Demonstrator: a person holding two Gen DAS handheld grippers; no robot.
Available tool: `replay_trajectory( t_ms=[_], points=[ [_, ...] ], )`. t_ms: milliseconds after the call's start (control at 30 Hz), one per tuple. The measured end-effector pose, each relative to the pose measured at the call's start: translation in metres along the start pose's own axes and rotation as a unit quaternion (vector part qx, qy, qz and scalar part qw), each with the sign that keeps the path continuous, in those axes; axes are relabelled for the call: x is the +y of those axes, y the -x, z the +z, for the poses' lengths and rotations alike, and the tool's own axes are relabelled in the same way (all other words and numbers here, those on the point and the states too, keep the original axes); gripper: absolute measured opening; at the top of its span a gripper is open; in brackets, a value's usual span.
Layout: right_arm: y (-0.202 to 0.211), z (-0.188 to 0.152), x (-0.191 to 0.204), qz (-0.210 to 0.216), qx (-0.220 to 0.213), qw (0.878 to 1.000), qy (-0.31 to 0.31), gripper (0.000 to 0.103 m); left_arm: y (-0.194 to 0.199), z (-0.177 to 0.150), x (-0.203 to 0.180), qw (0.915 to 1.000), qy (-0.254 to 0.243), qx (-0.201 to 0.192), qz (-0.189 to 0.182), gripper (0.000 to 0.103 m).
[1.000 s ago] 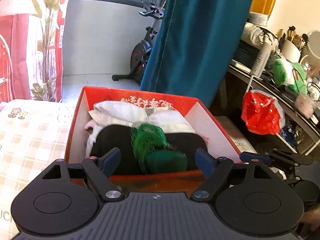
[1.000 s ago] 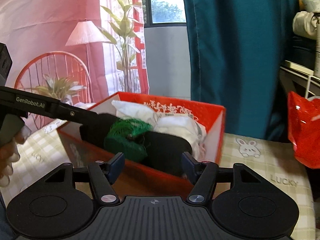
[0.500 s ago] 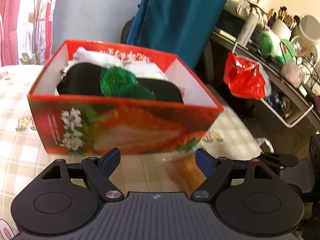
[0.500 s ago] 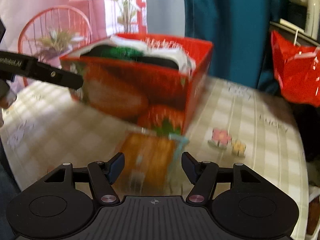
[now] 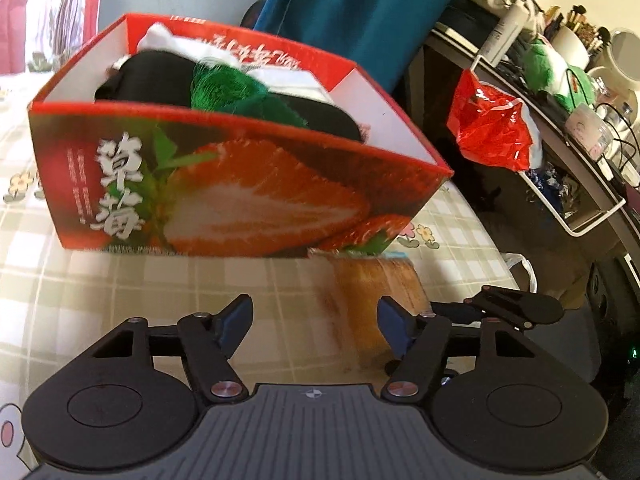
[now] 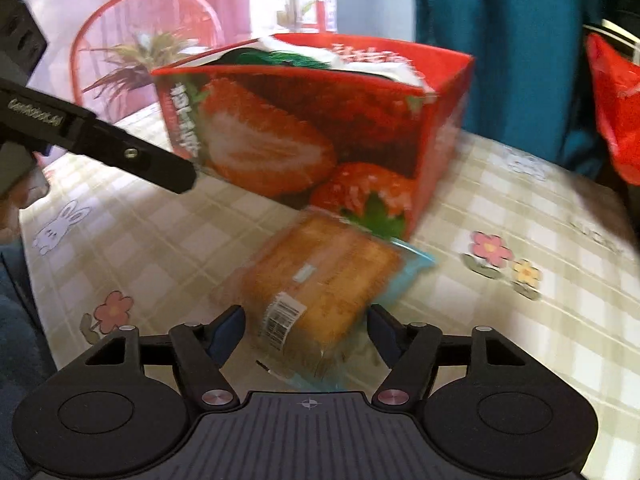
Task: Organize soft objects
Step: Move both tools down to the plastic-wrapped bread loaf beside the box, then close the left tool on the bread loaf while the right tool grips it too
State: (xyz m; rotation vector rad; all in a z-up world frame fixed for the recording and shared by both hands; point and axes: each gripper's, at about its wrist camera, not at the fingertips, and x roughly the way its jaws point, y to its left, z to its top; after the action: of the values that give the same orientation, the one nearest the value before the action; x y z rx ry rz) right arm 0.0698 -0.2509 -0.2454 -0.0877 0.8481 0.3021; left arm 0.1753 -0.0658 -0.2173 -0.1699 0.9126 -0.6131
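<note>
A red strawberry-print box (image 5: 240,192) stands on the checked tablecloth (image 5: 120,280). It holds a black soft item (image 5: 160,80), a green mesh bundle (image 5: 228,88) and white cloths (image 5: 288,80). A clear-wrapped bread packet (image 6: 320,280) lies in front of the box's near corner. My right gripper (image 6: 306,330) is low over the packet's near end, which sits between its fingers; the jaws are opening and the pads do not press. My left gripper (image 5: 315,320) is closing over bare cloth, with the packet (image 5: 372,292) by its right finger.
A teal curtain (image 5: 360,20) hangs behind the box. To the right, past the table's edge, are a red plastic bag (image 5: 492,132) and a cluttered shelf (image 5: 568,80). The left gripper's arm (image 6: 100,140) crosses the right wrist view, held by a hand (image 6: 16,196).
Both grippers have dropped from above the box to the table in front of it. The bread packet has come into view between the right fingers. The left jaws have narrowed.
</note>
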Motion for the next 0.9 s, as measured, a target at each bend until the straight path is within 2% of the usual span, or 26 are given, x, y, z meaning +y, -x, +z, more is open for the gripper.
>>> replay_trajectory(
  t_ms=[333,533,667,900],
  points=[
    [-0.024,0.014,0.039,0.042,-0.011,0.999,0.030,0.061,-0.017,-0.017,0.032,0.9981,0.053,0.032,0.000,0.064],
    [-0.036,0.026,0.060,0.061,-0.012,0.997,0.055,0.060,-0.017,-0.023,0.052,0.9958,0.086,0.027,-0.016,0.061],
    [-0.041,0.032,0.069,0.062,-0.015,0.996,0.055,0.059,-0.009,-0.023,0.053,0.9970,0.075,0.019,-0.010,0.055],
    [-0.032,0.038,0.079,0.056,-0.030,0.996,0.056,0.057,0.014,-0.021,0.043,0.9985,0.053,-0.015,-0.008,0.055]
  ],
)
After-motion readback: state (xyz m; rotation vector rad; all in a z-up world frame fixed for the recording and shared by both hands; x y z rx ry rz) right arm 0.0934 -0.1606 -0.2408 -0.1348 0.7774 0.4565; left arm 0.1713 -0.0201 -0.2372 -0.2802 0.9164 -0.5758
